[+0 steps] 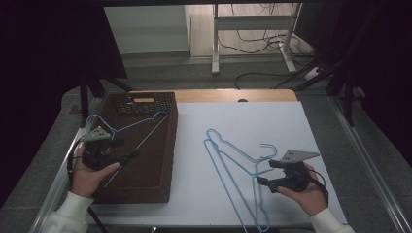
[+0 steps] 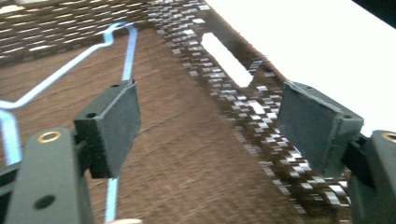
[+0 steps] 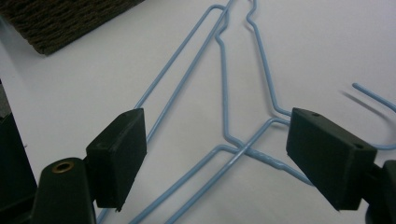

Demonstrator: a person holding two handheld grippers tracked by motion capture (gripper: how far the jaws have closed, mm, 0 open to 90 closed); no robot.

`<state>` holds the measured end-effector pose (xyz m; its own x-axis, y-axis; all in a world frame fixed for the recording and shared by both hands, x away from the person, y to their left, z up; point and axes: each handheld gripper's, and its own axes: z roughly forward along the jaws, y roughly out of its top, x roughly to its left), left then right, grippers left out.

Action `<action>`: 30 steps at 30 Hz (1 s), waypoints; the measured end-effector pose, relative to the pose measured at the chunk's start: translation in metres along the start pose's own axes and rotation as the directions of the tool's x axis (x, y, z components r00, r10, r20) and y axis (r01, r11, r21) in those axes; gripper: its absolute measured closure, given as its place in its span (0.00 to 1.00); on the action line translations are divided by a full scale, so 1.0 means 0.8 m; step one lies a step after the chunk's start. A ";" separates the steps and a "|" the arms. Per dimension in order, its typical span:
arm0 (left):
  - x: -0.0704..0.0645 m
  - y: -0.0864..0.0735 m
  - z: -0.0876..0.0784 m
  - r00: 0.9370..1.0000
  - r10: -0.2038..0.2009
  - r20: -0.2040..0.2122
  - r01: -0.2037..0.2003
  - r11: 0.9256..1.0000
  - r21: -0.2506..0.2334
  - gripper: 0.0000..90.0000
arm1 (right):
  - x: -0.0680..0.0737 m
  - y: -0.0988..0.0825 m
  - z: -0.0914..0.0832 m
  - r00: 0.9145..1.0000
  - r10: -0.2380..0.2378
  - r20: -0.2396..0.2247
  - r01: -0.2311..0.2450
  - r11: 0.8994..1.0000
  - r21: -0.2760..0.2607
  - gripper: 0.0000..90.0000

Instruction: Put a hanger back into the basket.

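Here, thin blue wire hangers [image 1: 236, 171] cross on smooth white.

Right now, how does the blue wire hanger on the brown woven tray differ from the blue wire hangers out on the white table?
The hanger on the tray lies alone on the brown woven tray, beside the open left gripper; the hangers on the table are two, overlapping on the white table, in front of the open right gripper. The tray hanger's hook points toward the table's left edge; a table hanger's hook lies by the right gripper. All are thin blue wire, lying flat, ungripped.
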<state>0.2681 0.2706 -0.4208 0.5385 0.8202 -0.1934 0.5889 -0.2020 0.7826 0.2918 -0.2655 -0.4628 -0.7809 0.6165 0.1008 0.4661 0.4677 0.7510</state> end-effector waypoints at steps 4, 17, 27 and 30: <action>-0.030 0.004 0.010 0.999 0.032 0.039 -0.032 0.999 -0.006 0.21 | 0.001 0.003 0.004 1.000 -0.004 -0.008 0.004 1.000 -0.001 0.21; -0.082 0.004 0.041 0.989 0.110 0.095 -0.112 0.994 0.014 0.17 | 0.002 0.002 0.001 1.000 0.008 0.016 -0.008 1.000 -0.010 0.19; -0.083 0.000 0.039 0.991 0.101 0.091 -0.103 0.994 0.022 0.18 | 0.000 0.002 -0.001 0.999 0.033 0.030 -0.033 0.999 -0.011 0.20; -0.082 0.001 0.038 0.990 0.104 0.091 -0.106 0.994 0.018 0.18 | 0.001 0.001 -0.002 0.999 0.033 0.033 -0.033 0.999 -0.010 0.20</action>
<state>0.2518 0.2002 -0.4255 0.6491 0.7428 -0.1640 0.5391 -0.2970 0.7881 0.2905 -0.2655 -0.4610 -0.7510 0.6521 0.1039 0.4871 0.4409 0.7539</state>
